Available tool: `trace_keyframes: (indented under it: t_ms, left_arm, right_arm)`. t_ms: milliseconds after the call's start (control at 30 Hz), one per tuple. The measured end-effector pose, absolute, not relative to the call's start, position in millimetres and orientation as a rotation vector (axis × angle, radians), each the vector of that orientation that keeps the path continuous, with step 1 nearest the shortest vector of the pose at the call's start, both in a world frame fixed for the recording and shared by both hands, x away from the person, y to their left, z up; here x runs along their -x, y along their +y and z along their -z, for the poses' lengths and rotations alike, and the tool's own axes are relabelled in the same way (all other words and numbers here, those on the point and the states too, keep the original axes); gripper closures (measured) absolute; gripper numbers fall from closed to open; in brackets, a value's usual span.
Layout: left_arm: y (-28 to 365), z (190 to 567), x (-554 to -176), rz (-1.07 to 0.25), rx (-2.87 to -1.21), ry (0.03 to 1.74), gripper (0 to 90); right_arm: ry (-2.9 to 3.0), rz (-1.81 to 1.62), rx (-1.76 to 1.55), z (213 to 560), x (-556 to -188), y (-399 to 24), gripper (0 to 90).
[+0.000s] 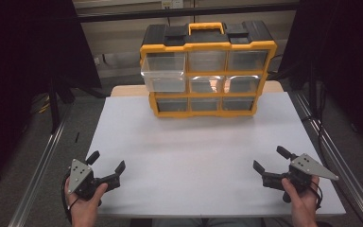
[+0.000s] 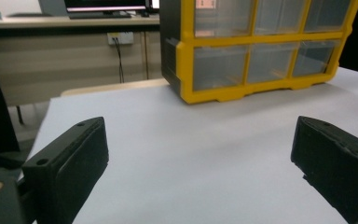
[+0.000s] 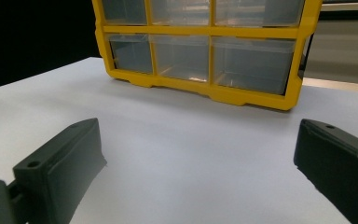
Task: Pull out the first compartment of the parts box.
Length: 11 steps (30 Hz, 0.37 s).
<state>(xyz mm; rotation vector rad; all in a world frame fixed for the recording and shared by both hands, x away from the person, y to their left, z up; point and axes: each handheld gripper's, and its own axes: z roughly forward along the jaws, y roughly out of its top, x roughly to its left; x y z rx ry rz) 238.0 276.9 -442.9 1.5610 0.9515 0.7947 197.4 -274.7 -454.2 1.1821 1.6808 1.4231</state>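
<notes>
At the upper middle of the high view stood a yellow and black organizer box with three rows of clear drawers, set upright at the far edge of the white worktop so that its drawer fronts faced the person. The top-left drawer was pulled out, jutting toward the camera beyond the frame of the box, while the other drawers sat flush; that one open drawer looked like the thing in hand, either waiting to be pushed home or to be filled. The left gripper rested at the lower left of the frame, held in a hand, and the right gripper sat at the lower right in the other hand. Both were low over the near edge of the worktop, well apart from the box and from each other, which read as a ready stance before any reach. The fingers of the left gripper were spread wide with nothing between them, and the fingers of the right gripper were likewise wide apart and empty. Each gripper pointed toward the box, whose lower rows of drawers appeared at the top of both gripper views, so either could go forward without turning.
</notes>
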Motion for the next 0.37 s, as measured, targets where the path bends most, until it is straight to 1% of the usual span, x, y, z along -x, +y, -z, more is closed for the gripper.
trace_keyframes:
  t_ms: [100,133,367]
  left_arm:
    - [277.0,442.1,-234.2,-0.804,-1.537,0.965,5.1]
    - [276.3,442.1,-233.5,-0.805,-1.535,0.945,5.1]
    - [268.9,443.3,-233.8,-0.8,-1.588,0.929,5.0]
  right_arm:
    - [1.674,-1.423,-1.183,454.4,-196.2,-275.2,0.9]
    - [1.675,-1.42,-1.188,454.1,-195.5,-275.8,0.9]
    - [1.667,-1.423,-1.19,454.5,-196.1,-276.3,1.0]
